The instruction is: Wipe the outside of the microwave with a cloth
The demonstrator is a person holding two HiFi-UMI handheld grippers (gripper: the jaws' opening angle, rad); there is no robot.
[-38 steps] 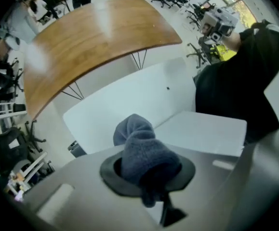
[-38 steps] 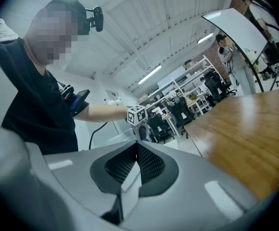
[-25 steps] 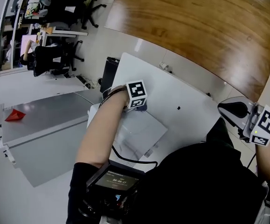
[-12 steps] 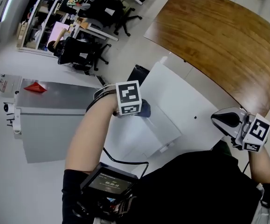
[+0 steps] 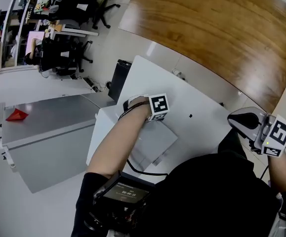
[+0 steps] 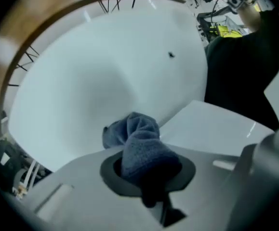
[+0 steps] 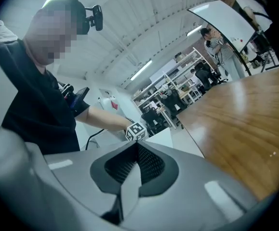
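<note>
Between the jaws of the left gripper (image 6: 144, 173) sits one blue-grey cloth (image 6: 138, 142), pinched at its rear, with its bunched front end spilling out ahead of the tips toward the microwave (image 6: 96, 81). Whether the cloth actually presses on that white face cannot be told. Ahead and to the right of this gripper, a single small black dot (image 6: 171, 55) marks the white surface, and a flat white panel (image 6: 216, 129) lies just to the right of the jaws. From the head view, the left gripper (image 5: 157, 116) reaches over the microwave (image 5: 155, 80), while the right gripper (image 5: 245, 120) is held well off to the side, above the edge of the same white top. The right gripper (image 7: 135, 161) has its jaws pressed together with nothing between them. Beyond it stretches one wooden table (image 7: 245, 124). Each of the two grippers carries one cube with black-and-white square markers that bear no letters. Below the left forearm, one small dark screen (image 5: 126, 193) shows a line of digits too small to read.
</note>
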